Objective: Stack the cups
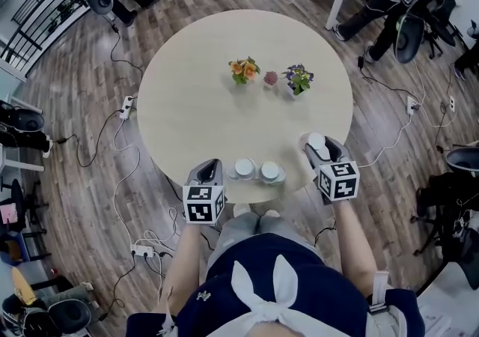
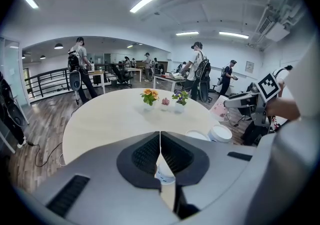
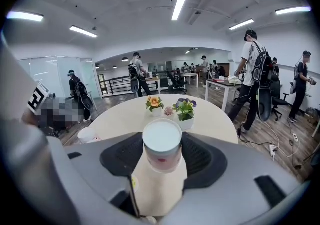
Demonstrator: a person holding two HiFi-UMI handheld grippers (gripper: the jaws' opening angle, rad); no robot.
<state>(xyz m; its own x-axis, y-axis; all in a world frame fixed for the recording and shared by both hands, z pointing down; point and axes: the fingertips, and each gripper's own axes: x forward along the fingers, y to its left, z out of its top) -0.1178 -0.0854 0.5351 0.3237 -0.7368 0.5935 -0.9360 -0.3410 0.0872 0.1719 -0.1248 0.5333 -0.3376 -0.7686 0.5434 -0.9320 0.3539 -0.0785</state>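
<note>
While right fingers (image 3: 122,158) clamp 1 cup (image 3: 161,144), red mark (image 3: 162,159) unreadable

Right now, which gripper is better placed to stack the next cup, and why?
Right: the right gripper holds a cup beside the two cups on the table; the left gripper is shut.

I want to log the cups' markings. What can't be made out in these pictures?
- Print on the cup in the right gripper: right gripper view, a red mark too small to read.
- White thing under the shut left gripper: left gripper view, the jaws hide most of it; cup or not, unclear.
- Two loose cups: head view, too small to show print.
</note>
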